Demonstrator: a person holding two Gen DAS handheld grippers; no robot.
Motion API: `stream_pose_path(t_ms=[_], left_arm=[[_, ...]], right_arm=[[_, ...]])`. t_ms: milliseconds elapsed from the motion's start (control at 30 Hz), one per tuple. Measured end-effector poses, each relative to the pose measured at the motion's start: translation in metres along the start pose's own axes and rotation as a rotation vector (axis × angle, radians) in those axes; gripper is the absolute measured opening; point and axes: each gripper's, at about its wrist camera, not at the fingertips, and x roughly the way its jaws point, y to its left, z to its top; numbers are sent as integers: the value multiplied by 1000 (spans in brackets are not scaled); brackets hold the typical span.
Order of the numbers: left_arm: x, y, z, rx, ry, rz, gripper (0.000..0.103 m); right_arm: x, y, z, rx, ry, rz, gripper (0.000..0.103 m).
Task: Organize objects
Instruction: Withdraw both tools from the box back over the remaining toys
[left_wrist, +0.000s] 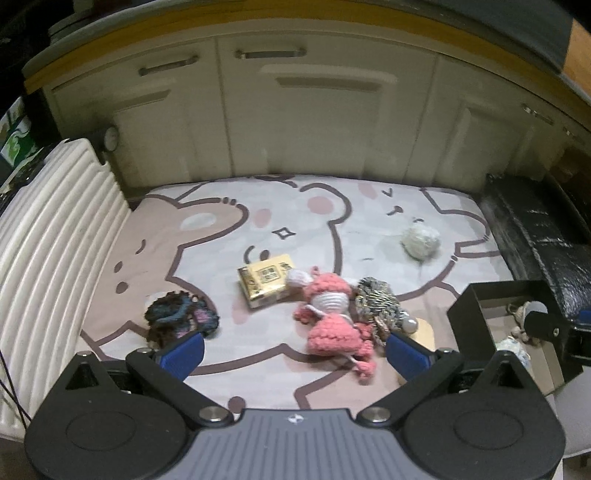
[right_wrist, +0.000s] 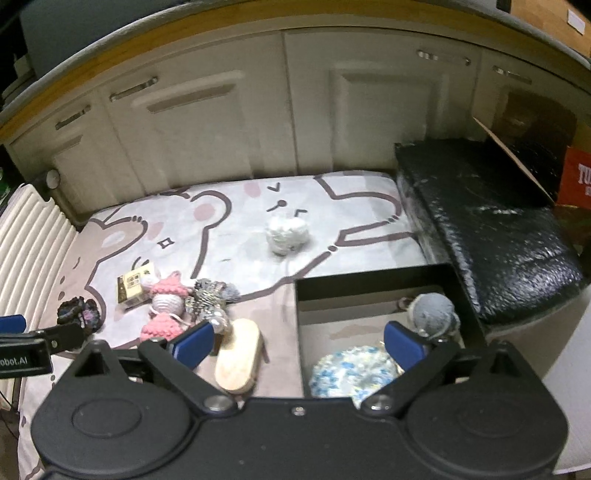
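Pink crochet doll (left_wrist: 330, 319) is laid on the bear mat (left_wrist: 207, 266), beside a yellow box (left_wrist: 266, 281). Left gripper (left_wrist: 295, 350) and right gripper (right_wrist: 299, 341) are spread apart, nothing grasped.

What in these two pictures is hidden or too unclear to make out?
- Black box: in the left wrist view, its wall and the right gripper hide most of its contents.
- Blue-and-white knit piece: in the right wrist view, the gripper body covers its near edge.
- Yellow packet: its print is too small to read.

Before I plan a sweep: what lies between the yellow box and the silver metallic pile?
The pink crochet doll lies between yellow box and silver metallic pile, touching both; both views show it.
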Motion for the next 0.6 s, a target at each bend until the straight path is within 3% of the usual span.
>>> stream_pose_path(t_ms=[600], left_arm=[[2, 43, -2, -12, -84, 5, 103]], right_arm=[[6, 41, 4, 10, -22, 12, 103]])
